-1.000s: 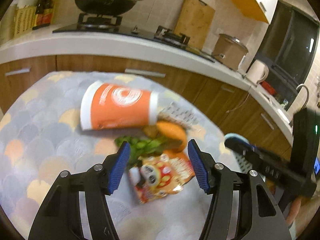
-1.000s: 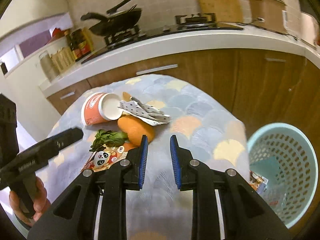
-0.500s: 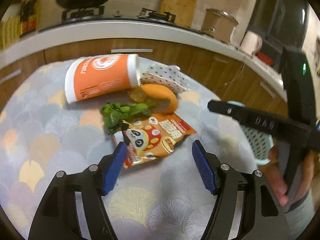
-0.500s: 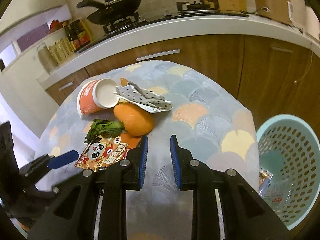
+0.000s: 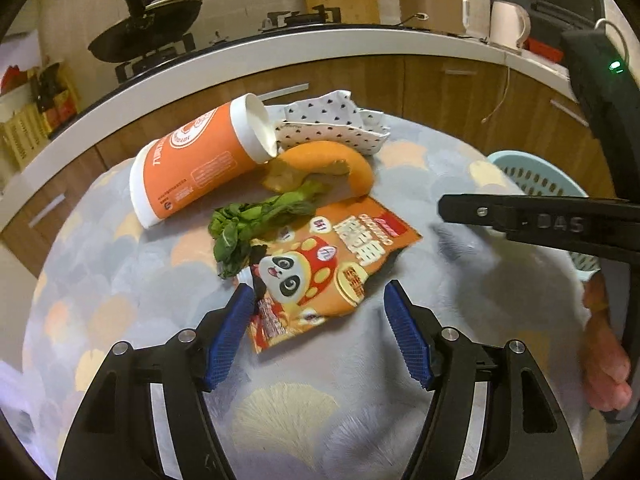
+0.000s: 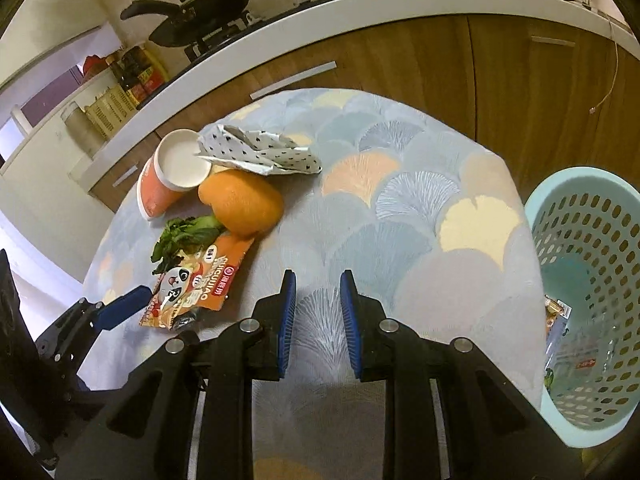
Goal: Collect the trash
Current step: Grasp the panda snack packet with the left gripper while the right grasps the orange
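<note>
A round bench [image 6: 420,184] covered in a fan-patterned cloth carries a small heap of trash on its far left side. Just off the bench's right edge stands a pale blue perforated basket [image 6: 576,216], with a few wrappers already lying at its bottom.

The left claw [image 5: 318,320] is spread wide, its blue pads either side of the near end of an orange snack packet [image 5: 324,268] printed with a panda; the packet lies flat on the cloth, and whether a pad touches it cannot be told. The right claw [image 6: 318,320] holds nothing and hangs over bare cloth near the bench's middle, its pads close together with a narrow gap between them.

An orange paper cup [image 5: 196,160] lies on its side behind the packet, mouth turned toward a crumpled white napkin with dark dots [image 5: 332,124]. A piece of orange peel [image 5: 320,168] sits just beside the cup's mouth, touching the packet's far end. A limp green leaf [image 5: 256,220] lies between cup and packet, overlapping the packet's edge.
</note>
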Tool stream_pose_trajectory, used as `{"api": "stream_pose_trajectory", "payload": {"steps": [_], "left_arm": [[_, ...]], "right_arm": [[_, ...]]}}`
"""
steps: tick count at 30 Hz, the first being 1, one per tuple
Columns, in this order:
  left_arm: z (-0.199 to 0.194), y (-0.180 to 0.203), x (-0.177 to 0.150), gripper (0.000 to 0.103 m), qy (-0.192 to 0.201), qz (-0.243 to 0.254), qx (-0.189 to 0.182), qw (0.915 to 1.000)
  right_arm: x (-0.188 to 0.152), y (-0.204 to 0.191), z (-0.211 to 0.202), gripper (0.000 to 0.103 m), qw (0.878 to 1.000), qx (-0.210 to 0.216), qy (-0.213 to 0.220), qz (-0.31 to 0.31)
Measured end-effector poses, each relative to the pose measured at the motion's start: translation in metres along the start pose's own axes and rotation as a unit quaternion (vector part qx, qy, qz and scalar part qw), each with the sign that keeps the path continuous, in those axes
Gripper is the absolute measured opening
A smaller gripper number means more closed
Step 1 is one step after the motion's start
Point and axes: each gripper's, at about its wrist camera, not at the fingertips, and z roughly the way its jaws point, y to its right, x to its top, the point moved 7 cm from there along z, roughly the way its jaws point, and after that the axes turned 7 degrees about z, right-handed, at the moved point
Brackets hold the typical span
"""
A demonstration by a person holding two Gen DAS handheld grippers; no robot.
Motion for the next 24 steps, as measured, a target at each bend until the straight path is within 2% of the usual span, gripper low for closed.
{"api": "stream_pose_trajectory", "payload": {"steps": [2,4,5,7,8,12,18,20,24], "left_arm": [[0.002,0.000,0.004,0.052,0.001,0.004,0.007,1.0000],[0.003,-0.001,0.006,0.050,0.002,0.006,0.011,0.9999],[0.004,-0.001,0.007,0.045,0.004,0.006,0.009,0.9999],[0.002,0.001,0.008,0.021,0.011,0.006,-0.003,0.9999],[0.003,0.002,0.008,0.013,0.009,0.005,-0.011,0.9999],[-0.001,-0.001,0.007,0.011,0.018,-0.003,-0.018,0.9997],[-0.027,-0.011,0.005,0.008,0.046,-0.025,-0.047,0.9975],[-0.039,-0.017,0.000,0.008,0.056,-0.035,-0.062,0.9959],[-0.055,-0.036,-0.015,0.008,0.061,-0.058,-0.065,0.9943]], "right_arm": [[0.000,0.000,0.000,0.020,1.000,0.000,0.000,0.000],[0.000,-0.001,0.000,0.020,1.000,0.001,-0.002,0.000],[0.000,-0.001,0.000,0.020,1.000,0.002,-0.001,-0.002],[0.002,-0.005,-0.001,0.020,1.000,0.004,0.000,-0.006],[0.003,-0.007,-0.001,0.020,1.000,0.006,0.000,-0.008],[0.010,-0.021,-0.003,0.020,1.000,0.012,0.004,-0.026],[0.016,-0.037,-0.004,0.020,0.999,0.019,0.006,-0.042],[0.015,-0.042,-0.002,0.020,0.999,0.023,0.004,-0.045],[0.015,-0.052,0.003,0.020,0.998,0.032,-0.003,-0.048]]}}
